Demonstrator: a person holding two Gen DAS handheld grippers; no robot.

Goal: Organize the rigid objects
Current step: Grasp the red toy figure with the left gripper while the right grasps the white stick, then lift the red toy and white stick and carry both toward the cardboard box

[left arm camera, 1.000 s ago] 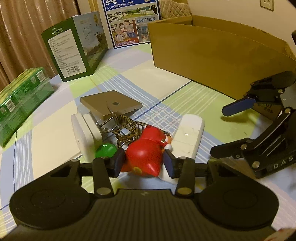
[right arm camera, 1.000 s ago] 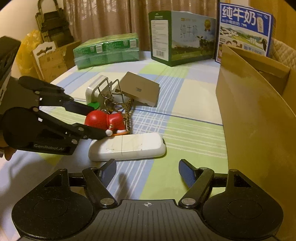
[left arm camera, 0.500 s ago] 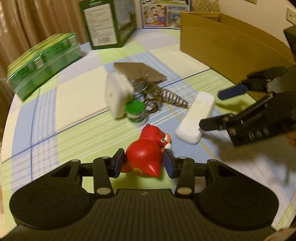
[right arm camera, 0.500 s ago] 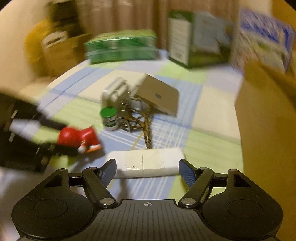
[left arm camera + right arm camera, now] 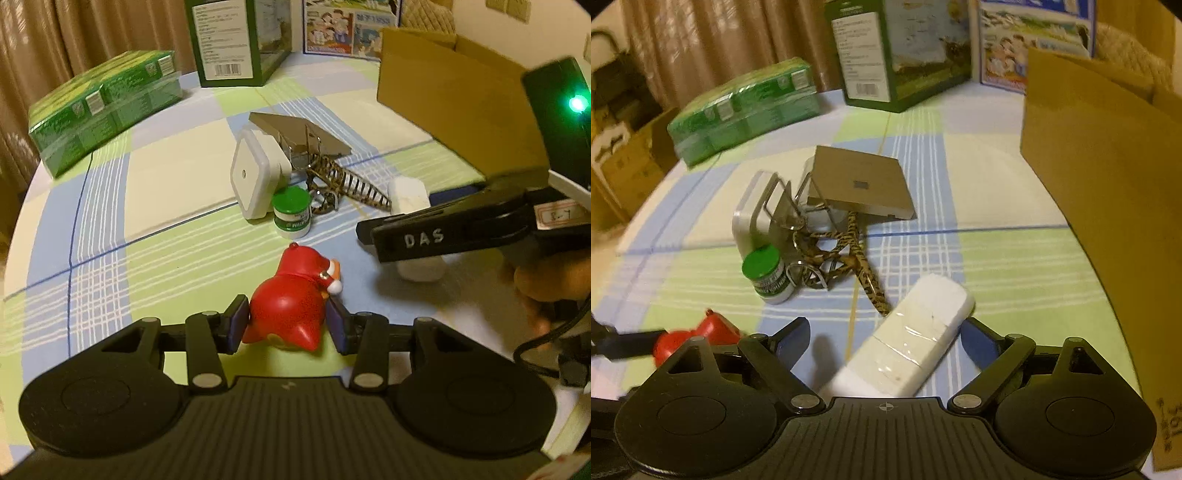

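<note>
- The red toy figure (image 5: 291, 306) sits at lower centre of the left view, clamped between the left hand-held gripper (image 5: 286, 325) pads.
- The white block (image 5: 905, 350) lies on the bench (image 5: 1015, 266) between the right hand-held gripper (image 5: 886, 339) fingers, whose jaws are opening, untouched.

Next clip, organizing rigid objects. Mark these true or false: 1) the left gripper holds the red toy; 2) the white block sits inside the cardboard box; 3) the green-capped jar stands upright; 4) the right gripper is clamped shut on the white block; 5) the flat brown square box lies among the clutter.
1) True: the left gripper has its pads against the red toy.
2) False: the white block lies on the tablecloth, outside the cardboard box.
3) True: the green-capped jar is upright.
4) False: the right gripper is opening; the block lies between its jaws.
5) True: the flat brown square box.
</note>
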